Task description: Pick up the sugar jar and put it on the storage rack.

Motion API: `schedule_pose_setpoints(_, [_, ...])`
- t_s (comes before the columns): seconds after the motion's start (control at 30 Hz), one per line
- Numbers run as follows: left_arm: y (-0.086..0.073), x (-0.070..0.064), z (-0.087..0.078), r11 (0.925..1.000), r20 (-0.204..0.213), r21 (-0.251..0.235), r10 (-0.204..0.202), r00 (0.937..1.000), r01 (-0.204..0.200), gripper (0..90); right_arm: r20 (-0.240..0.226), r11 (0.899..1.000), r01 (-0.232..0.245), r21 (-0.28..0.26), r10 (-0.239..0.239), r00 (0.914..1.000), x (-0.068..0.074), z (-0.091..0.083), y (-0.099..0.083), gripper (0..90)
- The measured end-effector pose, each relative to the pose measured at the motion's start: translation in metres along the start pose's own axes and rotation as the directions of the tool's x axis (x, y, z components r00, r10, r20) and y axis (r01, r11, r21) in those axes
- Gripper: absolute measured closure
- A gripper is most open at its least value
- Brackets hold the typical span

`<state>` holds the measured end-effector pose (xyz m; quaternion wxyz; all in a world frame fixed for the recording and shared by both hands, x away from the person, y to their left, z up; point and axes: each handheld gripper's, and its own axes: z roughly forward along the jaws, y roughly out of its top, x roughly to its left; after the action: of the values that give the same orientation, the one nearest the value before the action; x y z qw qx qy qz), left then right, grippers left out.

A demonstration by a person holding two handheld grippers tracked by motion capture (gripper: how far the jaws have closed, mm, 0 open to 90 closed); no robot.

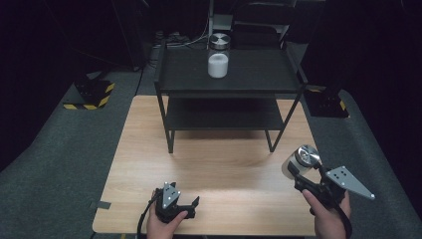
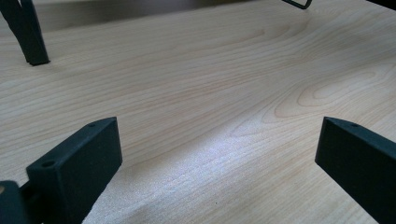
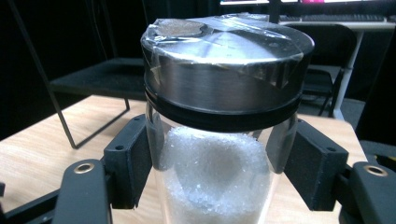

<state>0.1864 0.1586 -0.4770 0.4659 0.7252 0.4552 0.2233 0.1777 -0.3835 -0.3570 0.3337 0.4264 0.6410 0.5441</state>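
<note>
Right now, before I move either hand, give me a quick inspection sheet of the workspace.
Surface: wooden table, bare around the grippers.
Job's things: one jar of white granules with metal lid, clamped in the right gripper; a second jar upright on the black shelf rack, top tier.
Clutter: nothing seen on the table.
Grippers: left gripper open, low at the near edge, holding nothing.
Cables: one trails from the left gripper; more behind the rack.
Surroundings: dark room, grey carpet, hazard-striped stand bases.

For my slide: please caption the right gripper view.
Hand-held gripper clamps a lidded jar of white grains above the table.
</note>
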Motion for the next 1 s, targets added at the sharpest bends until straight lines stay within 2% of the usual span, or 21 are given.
schedule_pose_setpoints(0.3, [-0.001, 0.001, -0.001, 0.9999, 0.000, -0.007, -0.011, 0.9999, 0.011, 0.7, -0.009, 0.999, 0.028, -0.028, -0.028, 0.9996, 0.010, 0.018, 0.036, 30.9])
schedule_pose_setpoints(0.83, [-0.001, 0.005, -0.003, 1.0000, 0.015, 0.001, -0.003, 0.9999, 0.003, 0.7, 0.001, 0.995, 0.068, -0.074, -0.068, 0.9977, 0.023, 0.042, 0.096, 30.9])
schedule_pose_setpoints(0.9, [-0.003, 0.004, -0.004, 1.0000, 0.014, -0.009, -0.002, 0.9999, 0.002, 0.7, 0.004, 0.995, 0.065, -0.080, -0.065, 0.9979, 0.024, 0.045, 0.101, 30.9])
schedule_pose_setpoints(1.0, [-0.003, 0.004, -0.004, 1.0000, 0.014, -0.007, 0.000, 0.9999, 0.000, 0.7, 0.000, 0.996, 0.036, -0.086, -0.036, 0.9994, 0.023, 0.051, 0.113, 30.9])
